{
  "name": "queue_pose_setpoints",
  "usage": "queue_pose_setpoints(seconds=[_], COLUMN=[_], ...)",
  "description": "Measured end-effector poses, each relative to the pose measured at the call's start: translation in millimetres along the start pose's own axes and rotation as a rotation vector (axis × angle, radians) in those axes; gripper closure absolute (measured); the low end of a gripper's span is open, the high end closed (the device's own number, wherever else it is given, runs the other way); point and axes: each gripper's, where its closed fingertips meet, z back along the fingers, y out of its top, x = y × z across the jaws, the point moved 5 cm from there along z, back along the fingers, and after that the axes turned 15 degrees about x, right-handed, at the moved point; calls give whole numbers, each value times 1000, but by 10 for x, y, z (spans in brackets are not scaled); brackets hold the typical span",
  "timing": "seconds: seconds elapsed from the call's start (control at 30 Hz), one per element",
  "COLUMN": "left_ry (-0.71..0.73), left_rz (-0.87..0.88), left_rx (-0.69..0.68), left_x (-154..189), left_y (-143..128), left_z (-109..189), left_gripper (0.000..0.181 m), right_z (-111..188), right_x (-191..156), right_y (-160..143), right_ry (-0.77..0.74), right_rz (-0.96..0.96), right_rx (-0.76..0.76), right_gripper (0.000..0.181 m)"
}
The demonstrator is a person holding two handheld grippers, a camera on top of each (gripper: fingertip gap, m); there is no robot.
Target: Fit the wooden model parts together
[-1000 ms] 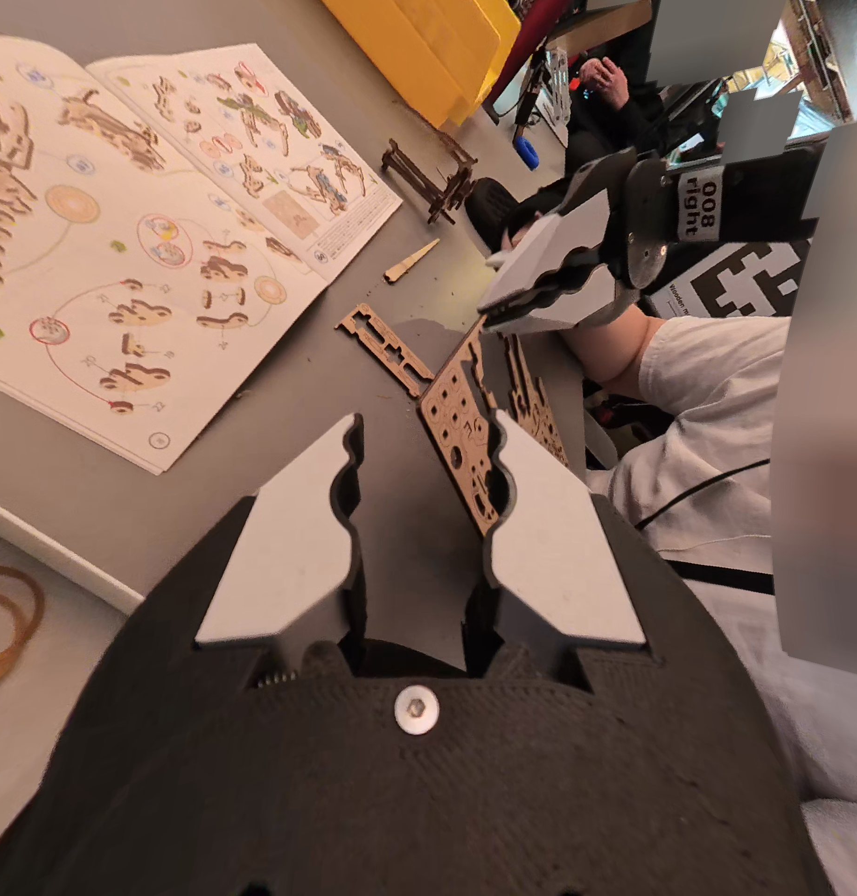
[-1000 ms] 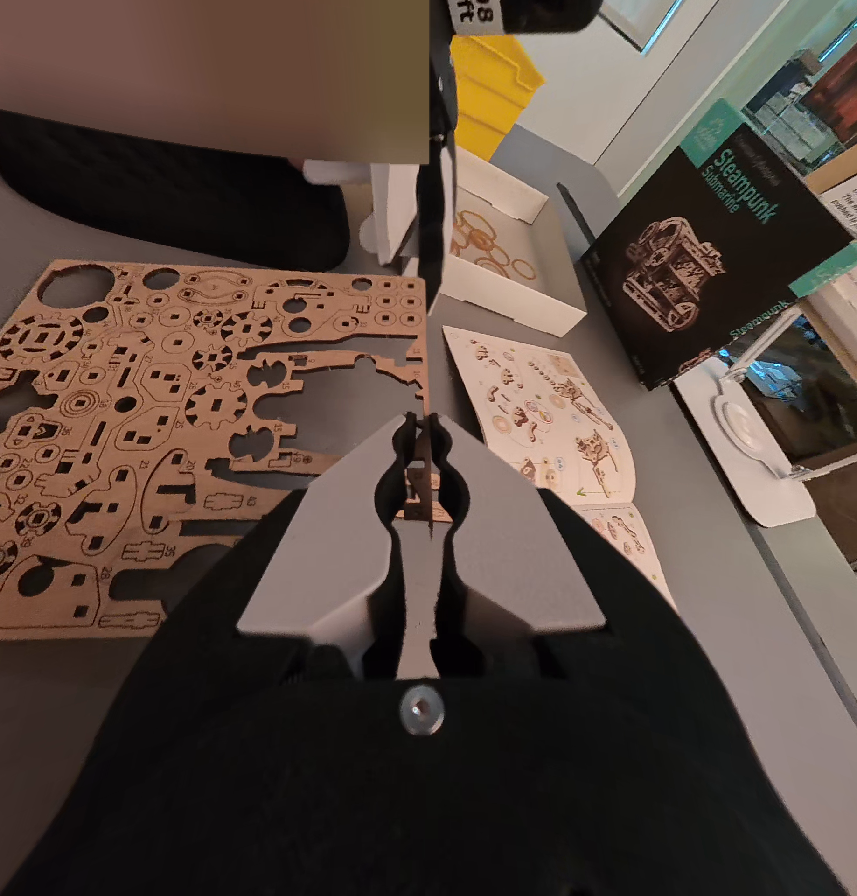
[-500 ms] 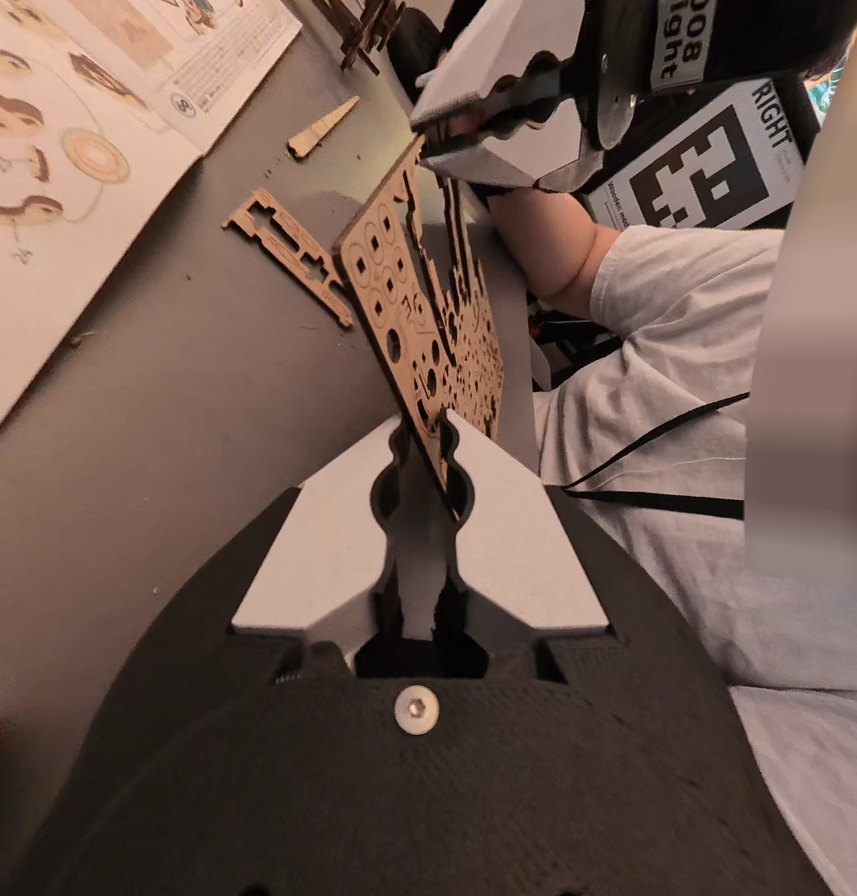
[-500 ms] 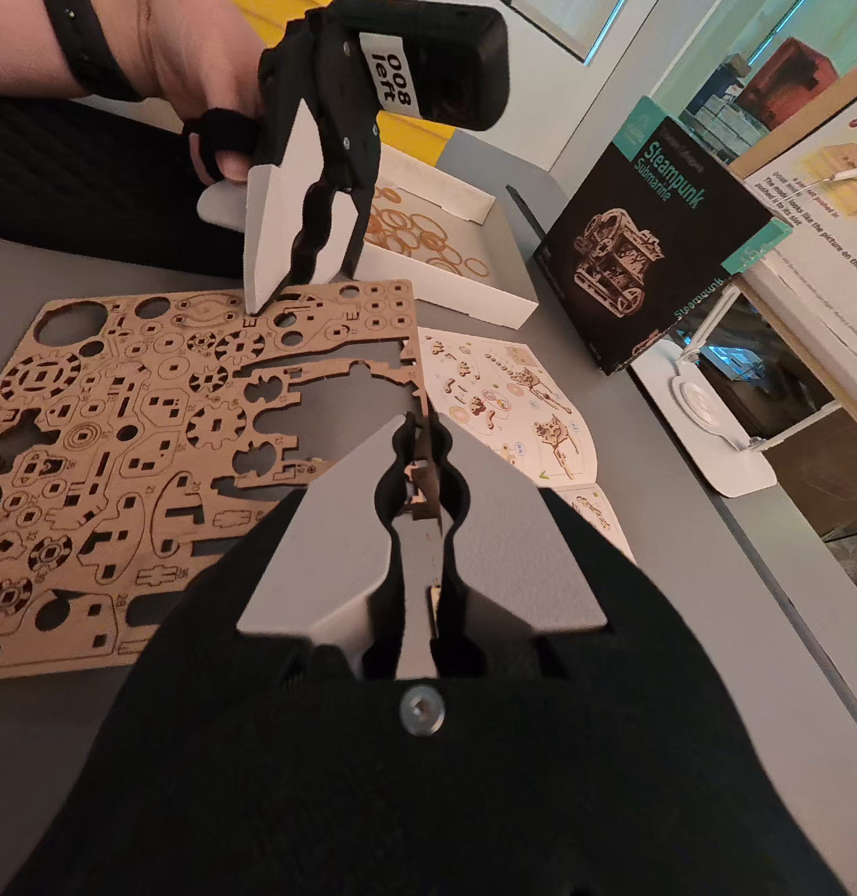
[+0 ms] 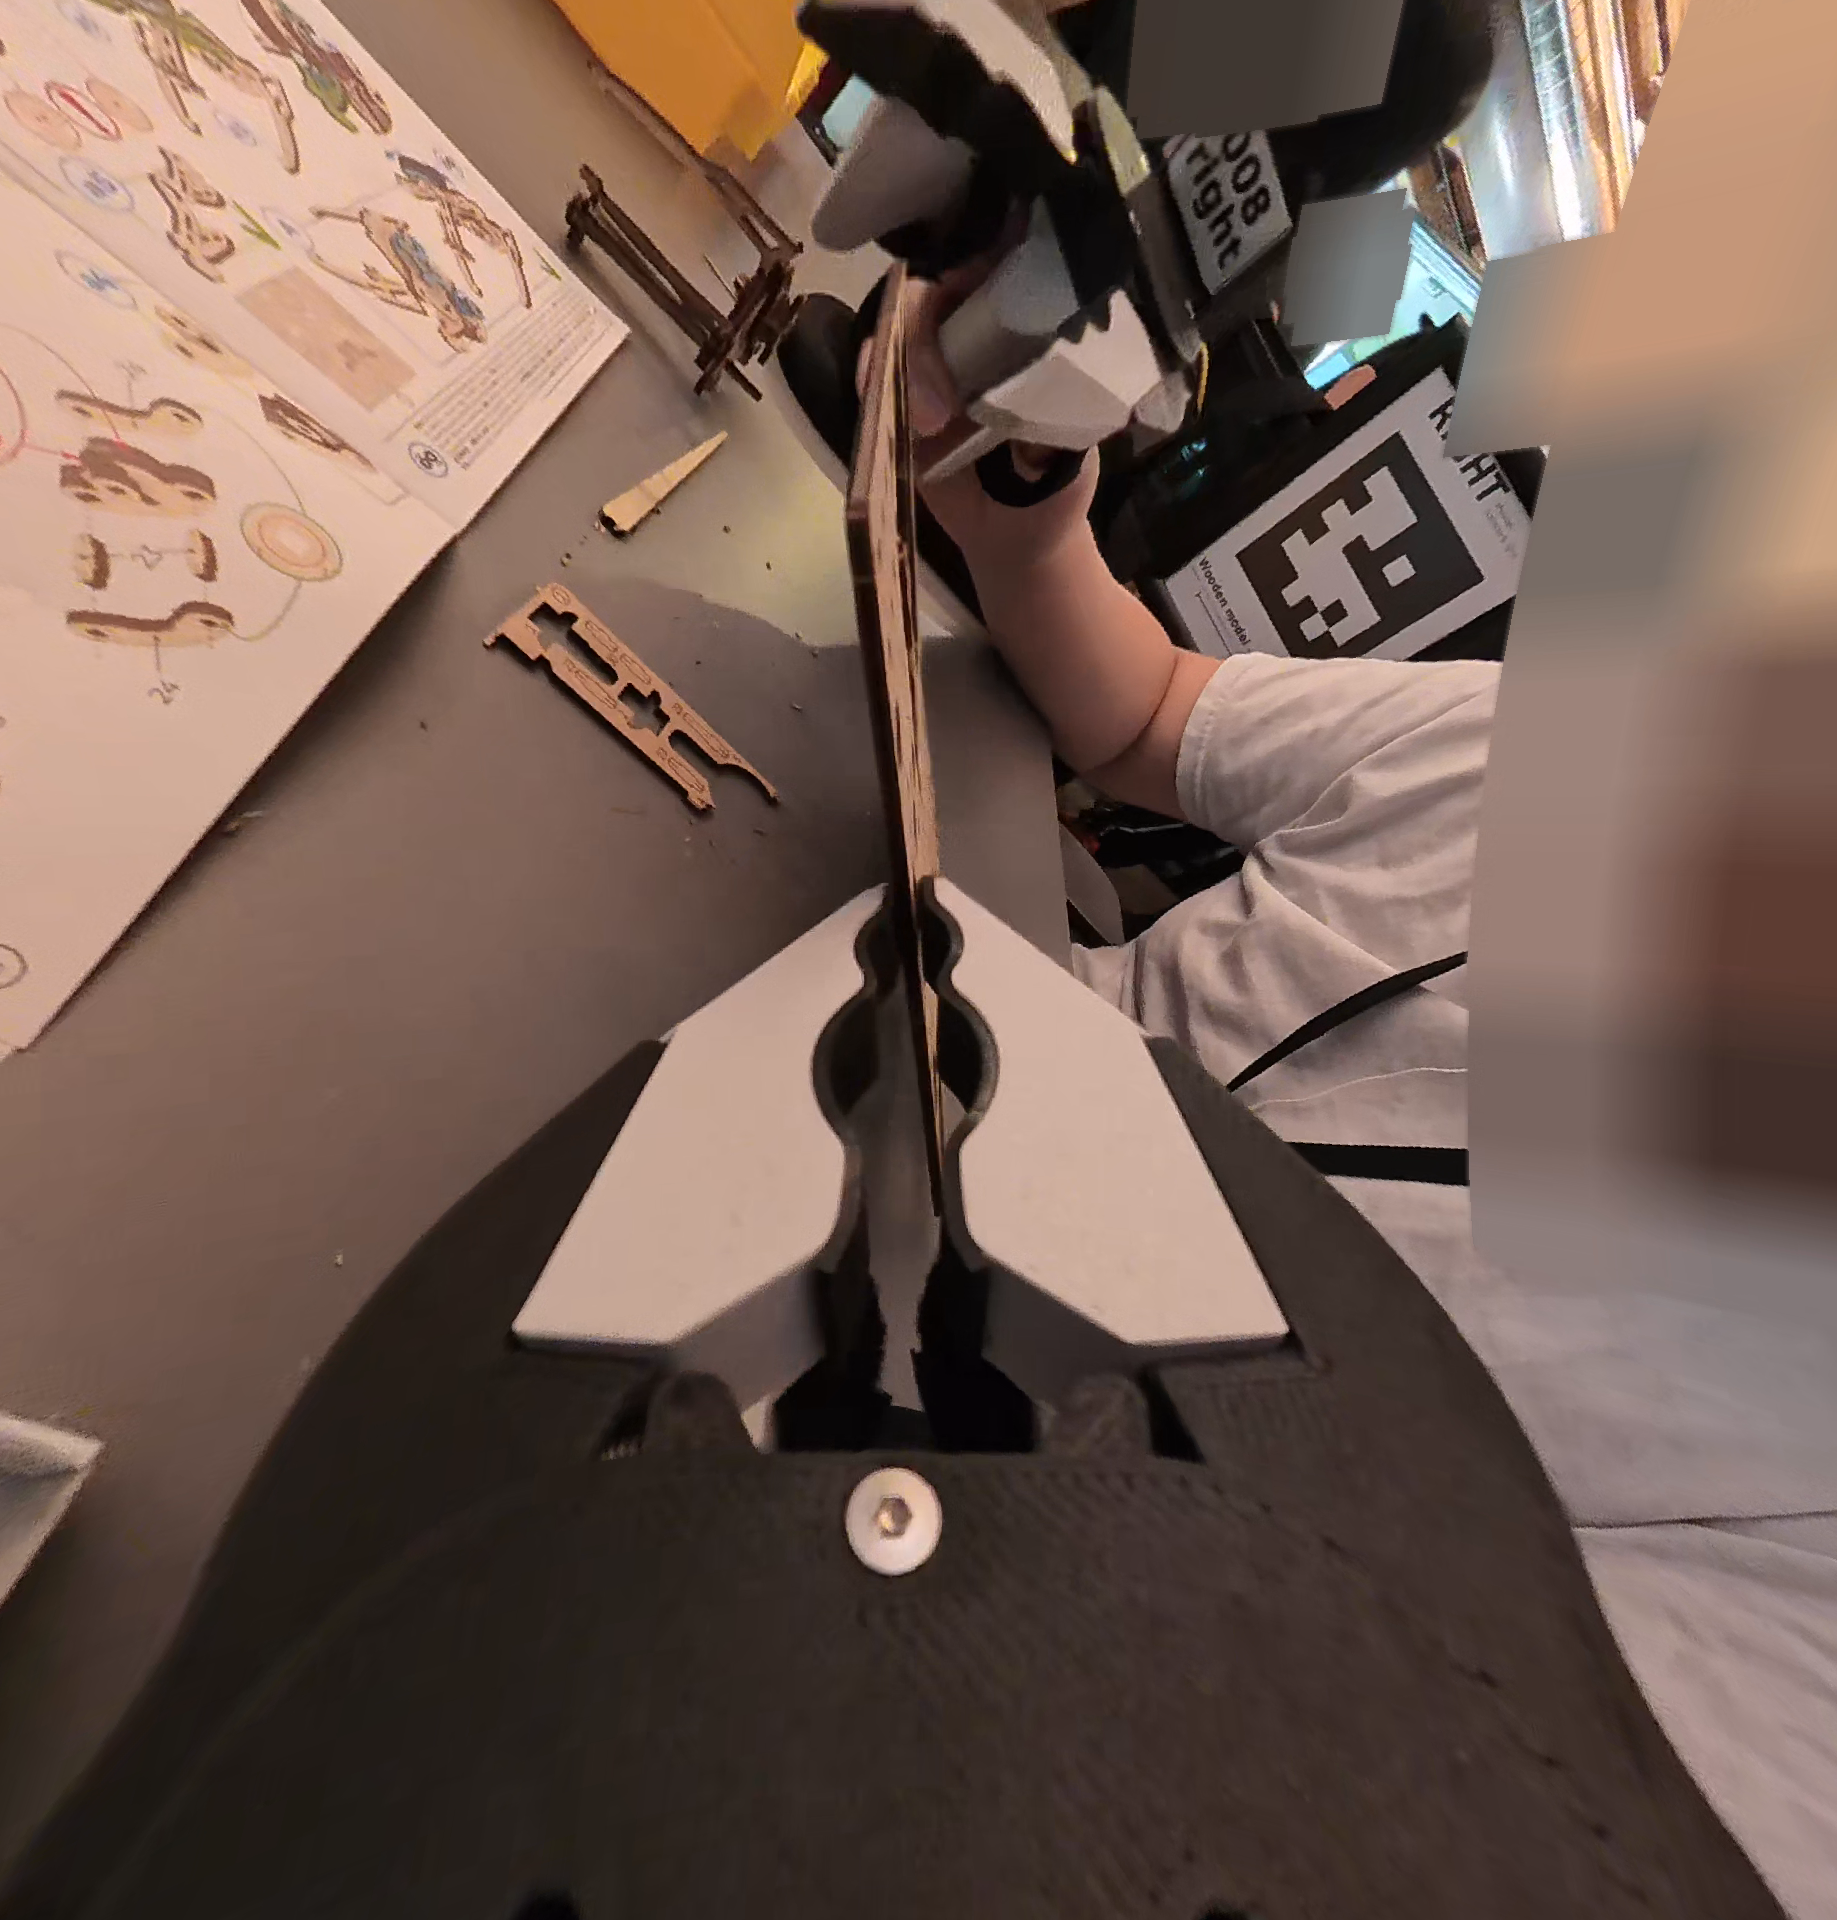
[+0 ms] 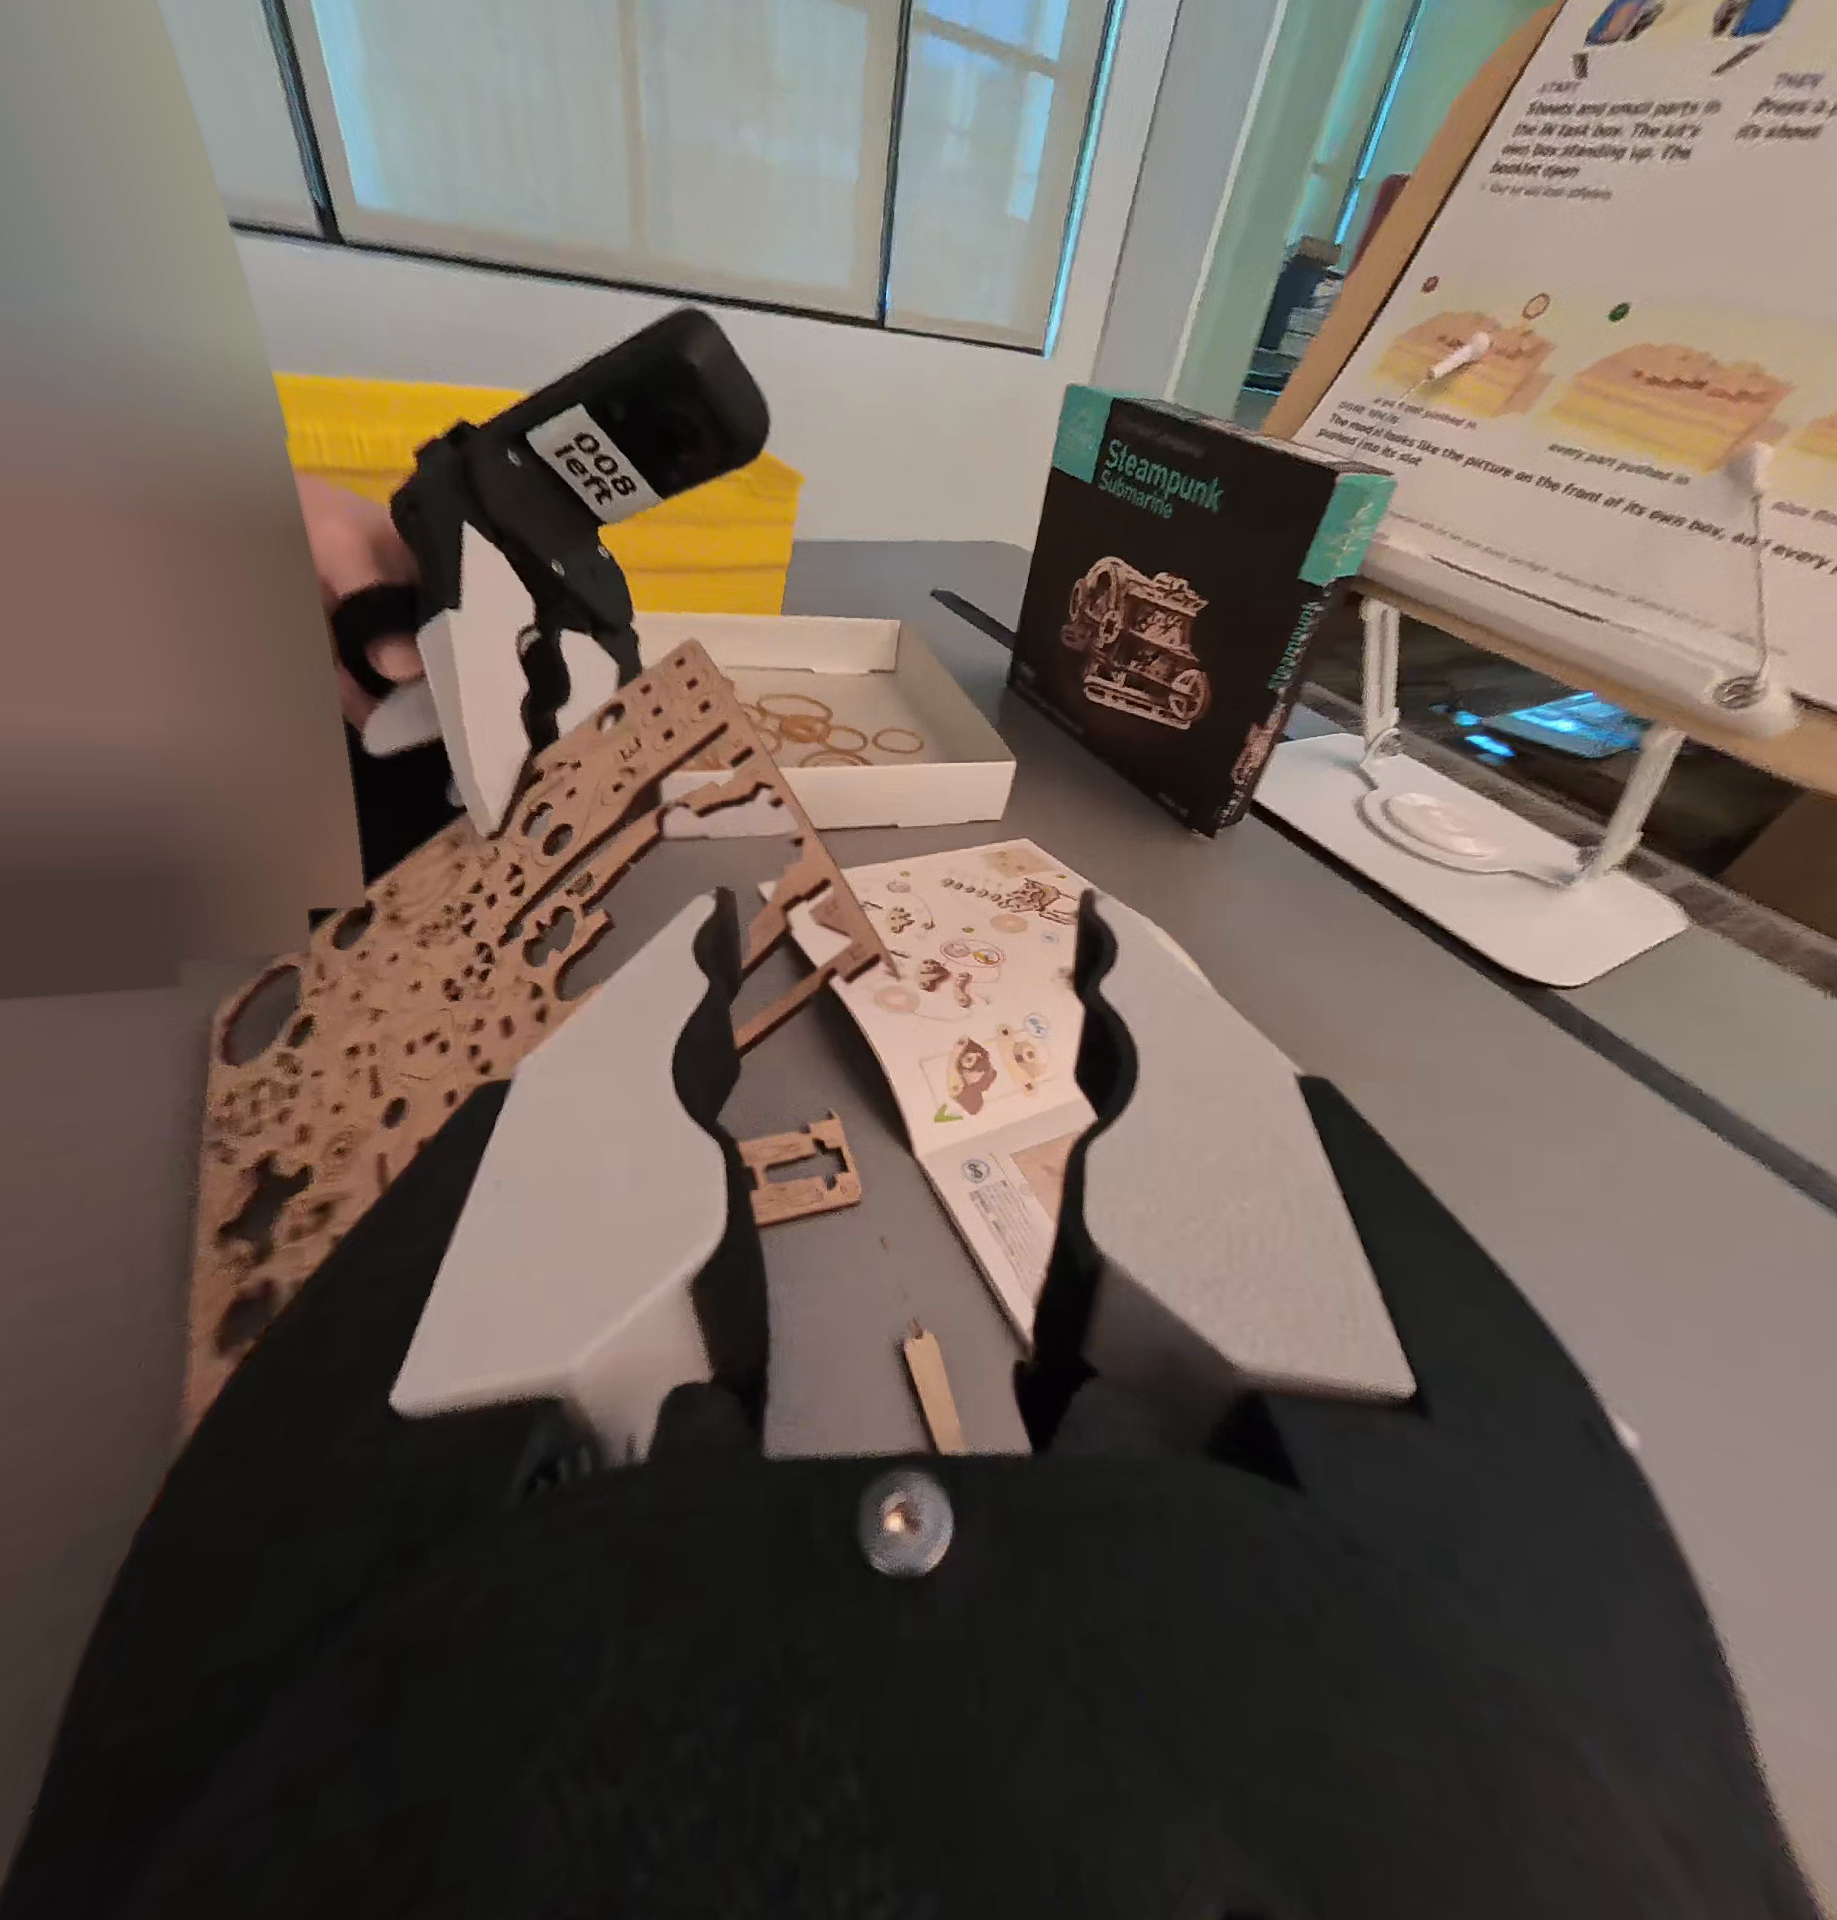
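My left gripper is shut on the edge of the laser-cut wooden sheet, which I see edge-on running away from the fingers. In the right wrist view the left gripper holds that sheet by its far edge, tilted up off the table. My right gripper is open with nothing between its pads; the left wrist view shows it open beside the sheet's far end. A small flat wooden part lies on the table below my right fingers and also shows in the left wrist view.
The instruction booklet lies open on the grey table. A wooden wedge and a small dark wooden assembly lie near it. Behind are a white tray of rubber bands, the black kit box and a yellow bin. The small dark wooden assembly lies around 20 centimetres away from my right fingertips.
My left gripper has closed on the sheet's edge and lifted it so that it tilts. My right gripper has let go of the sheet's corner, opened wide and drawn back.
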Motion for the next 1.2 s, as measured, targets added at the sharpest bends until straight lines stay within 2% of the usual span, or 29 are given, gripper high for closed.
queue_pose_setpoints(seconds=[0.3, 0.53, 0.63, 0.8, 1.03, 1.2], left_ry=[20, 15, 16, 14, -52, -90], left_rz=[-22, -34, -53, -206, -194, -123], left_rx=[47, 60, 8, -54, -67, -84], left_x=[1, 28, 70, 241, 284, 246], left_y=[74, 90, 28, -27, -73, -120], left_z=[94, 89, 65, 165, 197, 135], left_gripper=[181, 181, 181, 181, 179, 160], right_z=[-40, -39, -13, 7, -14, 12], right_x=[-120, -422, -577, -876, -992, -984], right_y=[-181, -452, -521, -535, -535, -548], right_ry=[172, 350, 457, 656, 674, 653], right_rz=[-451, -611, -687, -824, -803, -757], right_rx=[-51, -286, -373, -431, -418, -445], right_gripper=[112, 111, 125, 178, 181, 181])
